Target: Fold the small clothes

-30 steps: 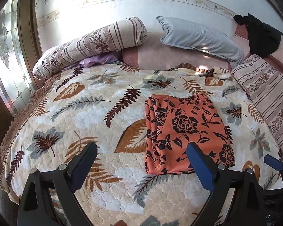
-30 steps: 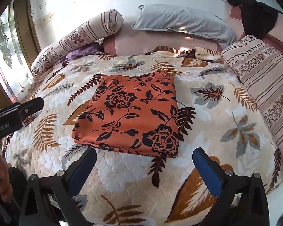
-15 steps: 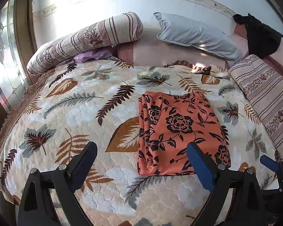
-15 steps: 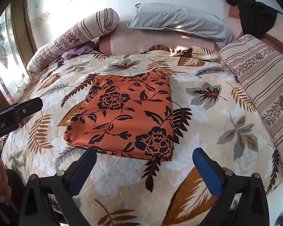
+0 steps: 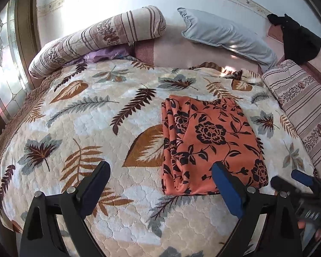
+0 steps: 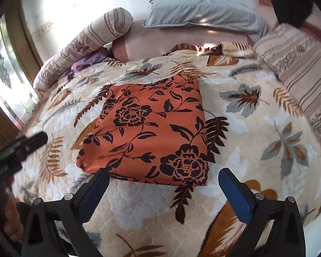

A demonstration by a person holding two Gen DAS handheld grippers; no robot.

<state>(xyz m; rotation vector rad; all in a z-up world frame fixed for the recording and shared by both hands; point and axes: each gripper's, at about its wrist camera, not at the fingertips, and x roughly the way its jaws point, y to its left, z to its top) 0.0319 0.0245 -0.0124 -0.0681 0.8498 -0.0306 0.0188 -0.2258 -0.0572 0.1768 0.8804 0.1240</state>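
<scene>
Left wrist view first: at my far left a striped bolster (image 5: 96,40) lies along the bed's edge, with a grey pillow (image 5: 226,35) to its right against the wall. My left gripper (image 5: 160,187) hovers over the leaf-print quilt (image 5: 85,117), its fingers spread wide and holding nothing. The folded orange floral cloth (image 5: 207,141) lies flat on the quilt, its near edge just beyond the blue right-hand finger (image 5: 226,190). Further right, a striped cushion (image 5: 303,107) borders the bed.

On the right wrist view, my right gripper (image 6: 163,189) also hangs wide apart and empty, with the cloth (image 6: 152,128) lying just ahead, between the fingers' line and the pillow (image 6: 205,12).
</scene>
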